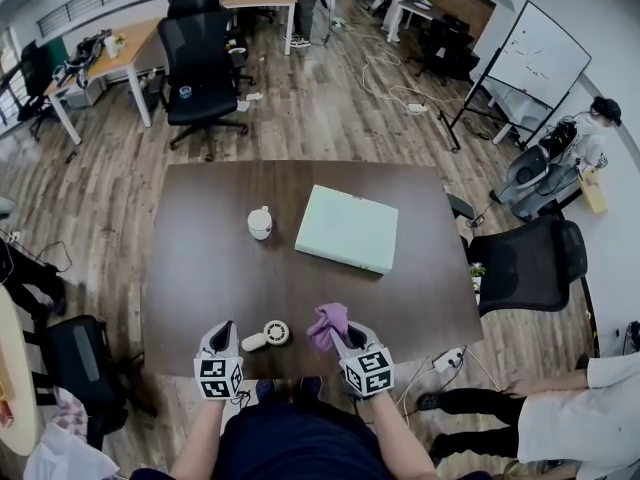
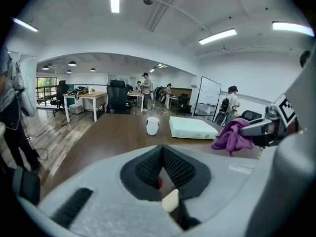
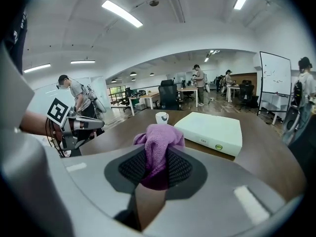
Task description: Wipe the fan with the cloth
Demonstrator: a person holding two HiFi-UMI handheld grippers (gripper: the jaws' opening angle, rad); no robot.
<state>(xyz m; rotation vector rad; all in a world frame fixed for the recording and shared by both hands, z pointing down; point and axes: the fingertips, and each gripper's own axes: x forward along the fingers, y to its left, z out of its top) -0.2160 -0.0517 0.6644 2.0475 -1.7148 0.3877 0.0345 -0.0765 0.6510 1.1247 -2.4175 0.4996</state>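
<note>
A small white hand fan point(image 1: 268, 335) lies on the brown table point(image 1: 200, 268) near its front edge, round head to the right and handle toward my left gripper point(image 1: 224, 329). That gripper's jaws are shut, just left of the handle. In the left gripper view the pads point(image 2: 148, 167) meet, and a cream piece point(image 2: 170, 200) shows in the gap below them; I cannot tell what it is. My right gripper point(image 1: 340, 336) is shut on a bunched purple cloth point(image 1: 329, 322) and held off the table right of the fan. The cloth point(image 3: 158, 142) sticks up between its pads.
A white mug point(image 1: 260, 222) and a flat pale green box point(image 1: 347, 228) sit mid-table beyond the fan. A black office chair point(image 1: 530, 263) stands at the table's right side, another point(image 1: 200, 68) beyond the far edge. People stand at desks far behind.
</note>
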